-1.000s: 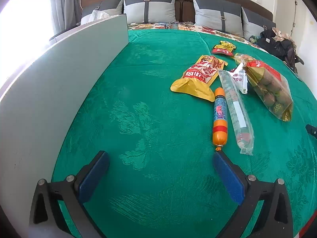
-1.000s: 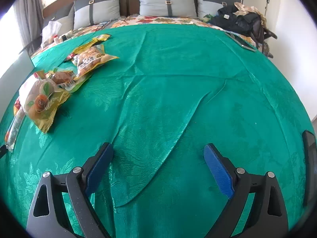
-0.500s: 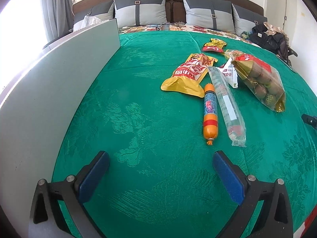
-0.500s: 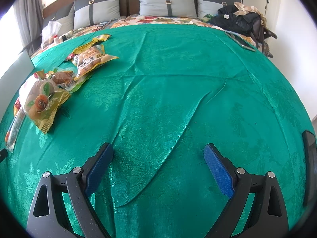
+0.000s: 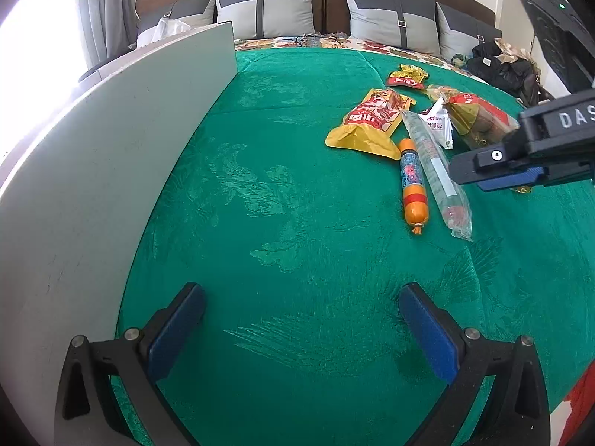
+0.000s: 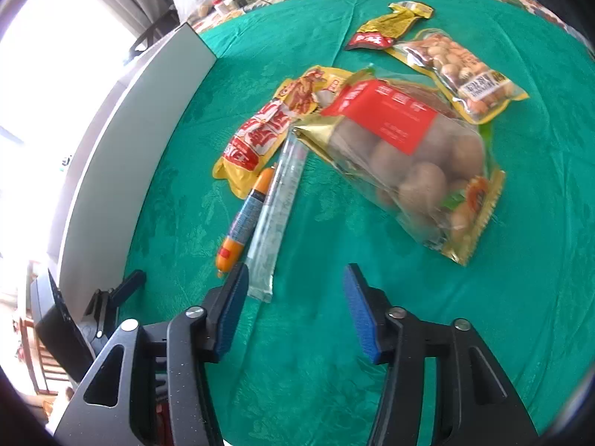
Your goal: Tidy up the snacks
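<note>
snacks point(image 6: 372, 130) lie clustered on the green bed cover point(image 5: 282, 223), none gripped. right tool point(image 6: 293, 308), jaws apart and empty, has swung from bare cover to just short of the clear tube pack point(image 6: 277, 215); left tool point(image 5: 301, 330) stays wide open. sorting is only starting.

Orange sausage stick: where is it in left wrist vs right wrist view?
Left wrist: orange sausage stick right of centre, beside the clear tube pack.
Right wrist: orange sausage stick left of centre, just beyond the left fingertip.
Shared landmark: yellow-red snack bag touching its far end.
</note>
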`<state>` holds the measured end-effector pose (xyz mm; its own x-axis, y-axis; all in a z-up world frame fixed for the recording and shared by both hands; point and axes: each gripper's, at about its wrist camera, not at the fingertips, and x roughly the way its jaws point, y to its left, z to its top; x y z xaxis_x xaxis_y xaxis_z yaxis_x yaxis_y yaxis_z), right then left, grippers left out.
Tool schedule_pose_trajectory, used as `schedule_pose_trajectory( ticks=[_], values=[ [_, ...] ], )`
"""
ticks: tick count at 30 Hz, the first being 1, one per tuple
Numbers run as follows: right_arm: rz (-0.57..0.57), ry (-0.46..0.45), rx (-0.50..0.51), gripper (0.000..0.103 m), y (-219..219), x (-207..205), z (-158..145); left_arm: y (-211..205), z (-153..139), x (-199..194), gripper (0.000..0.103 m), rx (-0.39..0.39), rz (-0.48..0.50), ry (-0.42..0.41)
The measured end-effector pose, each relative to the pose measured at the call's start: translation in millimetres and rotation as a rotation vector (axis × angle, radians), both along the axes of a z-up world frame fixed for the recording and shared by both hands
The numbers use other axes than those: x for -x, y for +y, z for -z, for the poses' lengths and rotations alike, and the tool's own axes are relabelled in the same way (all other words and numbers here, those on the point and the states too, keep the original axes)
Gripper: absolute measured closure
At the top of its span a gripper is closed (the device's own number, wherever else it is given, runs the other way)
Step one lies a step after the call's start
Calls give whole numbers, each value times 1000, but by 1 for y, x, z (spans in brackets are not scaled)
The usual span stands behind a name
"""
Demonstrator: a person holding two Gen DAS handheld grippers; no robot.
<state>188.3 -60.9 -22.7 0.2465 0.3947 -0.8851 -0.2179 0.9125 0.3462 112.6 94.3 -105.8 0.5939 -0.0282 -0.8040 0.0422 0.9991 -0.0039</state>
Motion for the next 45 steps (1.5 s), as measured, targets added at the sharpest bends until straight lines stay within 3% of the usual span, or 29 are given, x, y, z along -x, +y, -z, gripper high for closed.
schedule_pose_trajectory(
  ticks=[3,5,7,8,11,18,23,26,27,29,31,33,36,38,40,41,44,45],
  values=[
    [-3,-15,99,55,25,-16,8,1,1,0,0,4,1,-12],
    [-10,-18,90,56,31,-20,11,1,1,1,0,5,-2,-20],
    [-23,-11,96,69,33,-20,8,1,1,1,0,5,-2,-23],
    [-43,-8,108,81,33,-17,7,1,1,1,0,6,-2,-24],
    [-105,8,119,83,25,-3,5,1,2,2,0,6,-4,-26],
    [-119,39,115,84,-44,57,3,1,2,2,0,5,-4,-27],
    [1,-46,244,84,-105,93,-1,2,1,2,0,5,-10,-27],
    [38,-91,266,72,-120,98,0,2,1,2,0,5,-12,-27],
    [24,-111,280,56,-119,98,2,2,1,2,0,5,-12,-27],
    [-15,-180,299,37,-117,102,4,2,1,2,0,5,-12,-26],
    [-58,-235,314,37,-111,108,14,2,0,1,0,3,-10,-14],
    [-33,-288,288,26,-114,111,16,-1,-3,1,1,7,-11,20],
    [14,-330,272,20,-119,102,20,-14,-9,-5,2,91,36,51],
    [18,-352,267,16,-119,100,22,-30,-13,-20,10,92,76,91],
    [18,-377,258,14,-120,101,24,-47,-14,-39,25,60,107,143],
    [19,-378,259,14,-119,101,24,-54,-15,-48,26,36,113,152],
    [24,-383,256,13,-117,98,26,-70,-16,-74,45,-11,118,168],
    [25,-385,255,13,-117,99,26,-73,-17,-80,59,-8,115,162]
  ],
)
